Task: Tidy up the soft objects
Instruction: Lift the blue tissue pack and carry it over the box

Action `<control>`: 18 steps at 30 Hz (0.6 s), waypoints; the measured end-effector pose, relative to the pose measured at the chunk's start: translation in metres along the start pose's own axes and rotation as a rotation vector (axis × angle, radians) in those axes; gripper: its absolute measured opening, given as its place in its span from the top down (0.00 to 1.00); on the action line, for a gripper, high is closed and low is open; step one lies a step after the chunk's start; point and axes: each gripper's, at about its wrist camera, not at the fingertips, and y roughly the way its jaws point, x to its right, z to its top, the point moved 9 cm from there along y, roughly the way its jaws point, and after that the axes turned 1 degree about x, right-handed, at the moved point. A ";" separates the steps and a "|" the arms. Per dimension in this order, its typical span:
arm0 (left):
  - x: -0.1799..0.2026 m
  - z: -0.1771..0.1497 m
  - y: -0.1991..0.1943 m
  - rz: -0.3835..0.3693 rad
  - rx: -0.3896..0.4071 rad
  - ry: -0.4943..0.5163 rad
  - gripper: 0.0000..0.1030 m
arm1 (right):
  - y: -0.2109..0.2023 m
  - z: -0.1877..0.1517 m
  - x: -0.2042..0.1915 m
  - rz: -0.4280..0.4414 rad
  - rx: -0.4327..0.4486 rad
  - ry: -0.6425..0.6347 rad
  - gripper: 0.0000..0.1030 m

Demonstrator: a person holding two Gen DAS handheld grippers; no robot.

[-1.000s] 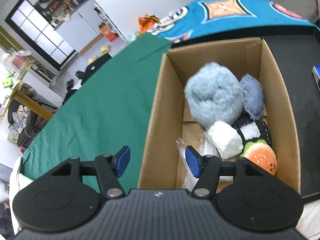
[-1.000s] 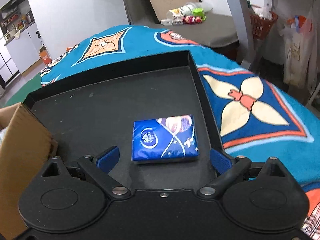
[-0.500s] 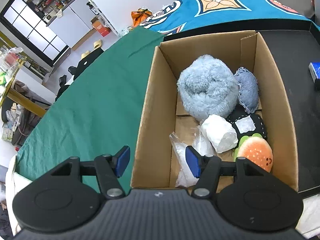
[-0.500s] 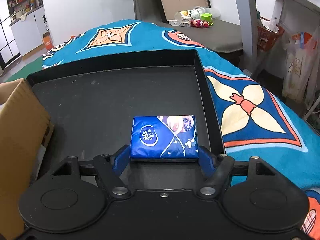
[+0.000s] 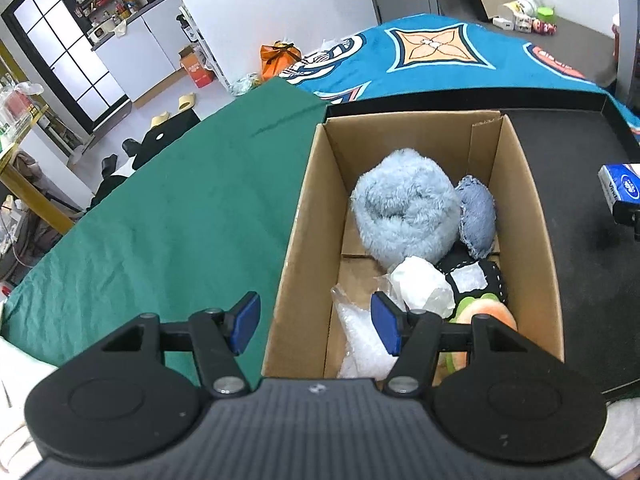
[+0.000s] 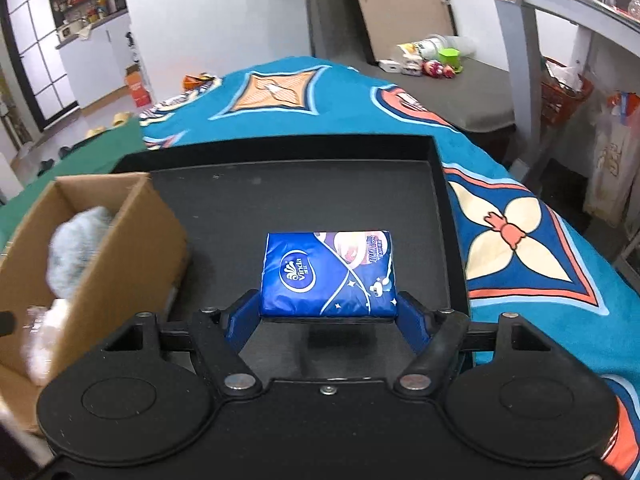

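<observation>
1. We had the right claw (image 6: 328, 312) pinching the blue tissue pack (image 6: 328, 274) by its two short ends. Its jaws had just been closing, with the pack between them.
2. The pack sat clear of the black tray (image 6: 300, 208), shadow under it, so we judged the step as carry-to-box.
3. The cardboard box (image 6: 132, 240) stood left of the pack on the tray, open-topped. It held the fluffy blue plush (image 5: 404, 208), a denim pouch (image 5: 478, 216), a white wrapped lump (image 5: 424, 284) and a burger toy (image 5: 486, 314).
4. The left claw (image 5: 316, 322) was spread and empty, hanging over the box's near-left wall.
5. Advice: lift above the box rim before crossing left; the pack is soft, so keep the squeeze steady.
6. The free spot looked to be the box floor along its left wall; drop there, low.
7. Risk: clipping the box's right wall, or meeting the left claw.
</observation>
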 end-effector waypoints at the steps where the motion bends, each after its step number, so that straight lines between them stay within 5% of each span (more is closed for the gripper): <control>1: 0.000 0.001 0.000 -0.003 0.000 -0.005 0.42 | -0.004 0.001 -0.003 0.005 0.002 -0.004 0.32; 18: -0.016 -0.003 0.001 -0.112 -0.021 -0.119 0.45 | -0.060 0.026 -0.086 0.140 0.052 -0.095 0.32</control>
